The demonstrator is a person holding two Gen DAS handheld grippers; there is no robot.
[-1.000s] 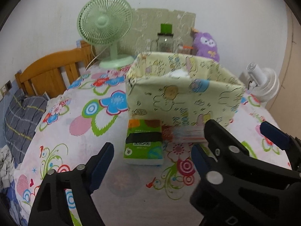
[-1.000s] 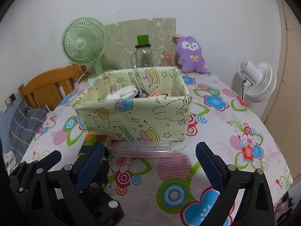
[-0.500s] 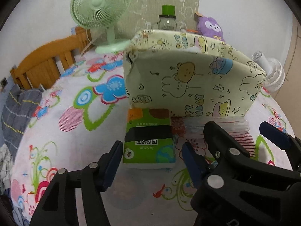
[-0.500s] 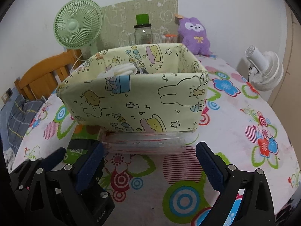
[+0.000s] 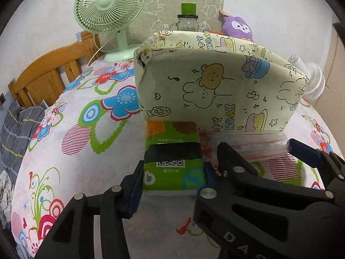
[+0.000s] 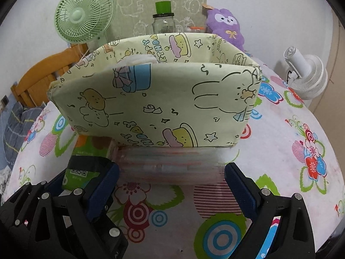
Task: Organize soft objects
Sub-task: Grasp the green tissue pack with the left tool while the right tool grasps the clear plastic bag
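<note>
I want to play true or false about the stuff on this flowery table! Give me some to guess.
1. The left hand-held gripper has its fingers on either side of the green tissue pack. True.
2. The purple plush toy is inside the yellow fabric box. False: it sits behind the box, by the wall.
3. The right hand-held gripper is open around the clear plastic pack. True.
4. The green fan lies tipped over. False: it stands upright.

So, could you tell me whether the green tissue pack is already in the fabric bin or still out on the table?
Out. The green tissue pack lies flat on the tablecloth in front of the fabric bin, between the left gripper fingers.
</note>
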